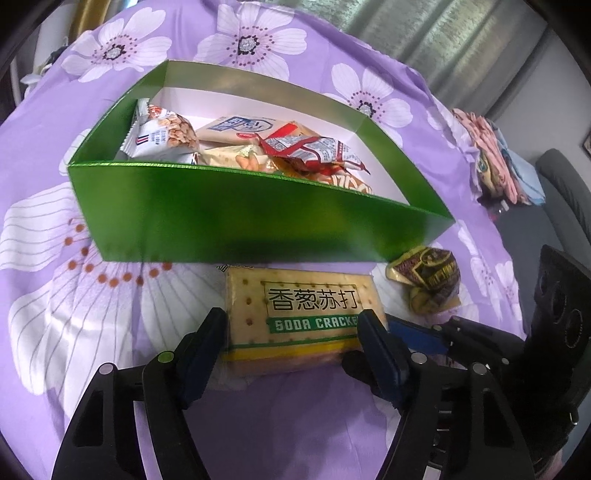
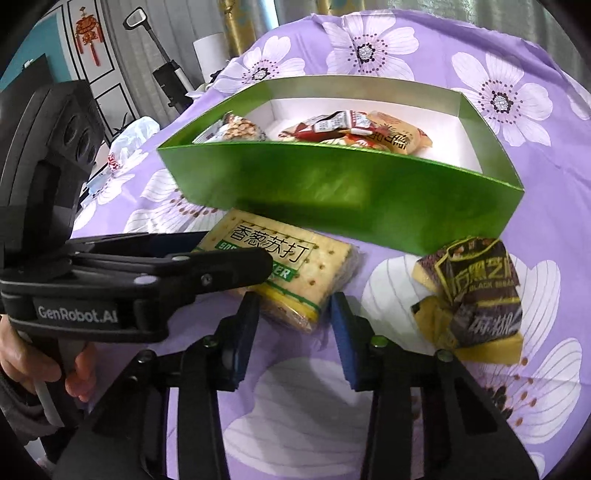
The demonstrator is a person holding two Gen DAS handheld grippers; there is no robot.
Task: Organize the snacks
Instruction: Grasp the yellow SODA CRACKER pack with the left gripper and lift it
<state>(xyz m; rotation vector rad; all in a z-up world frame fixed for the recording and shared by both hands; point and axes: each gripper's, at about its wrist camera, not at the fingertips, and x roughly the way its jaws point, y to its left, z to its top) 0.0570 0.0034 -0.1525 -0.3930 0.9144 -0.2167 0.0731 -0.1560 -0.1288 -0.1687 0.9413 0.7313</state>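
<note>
The left gripper (image 1: 291,328) pinches the cracker pack (image 1: 303,314) to lift it into the green box (image 1: 258,229) – the right gripper (image 2: 293,332) waits, jaws holding nothing.

- My work sits on a purple cloth (image 1: 280,424) printed with big white flowers.
- Past its far edge I see grey curtains (image 1: 443,40).
- A red hanging ornament (image 2: 88,33) and an upright vacuum cleaner (image 2: 168,74) stand off left.

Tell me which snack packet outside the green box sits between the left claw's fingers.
The soda cracker packet, flat and rectangular in front of the green box. The crumpled dark-and-gold packet lies apart, on its right.
</note>
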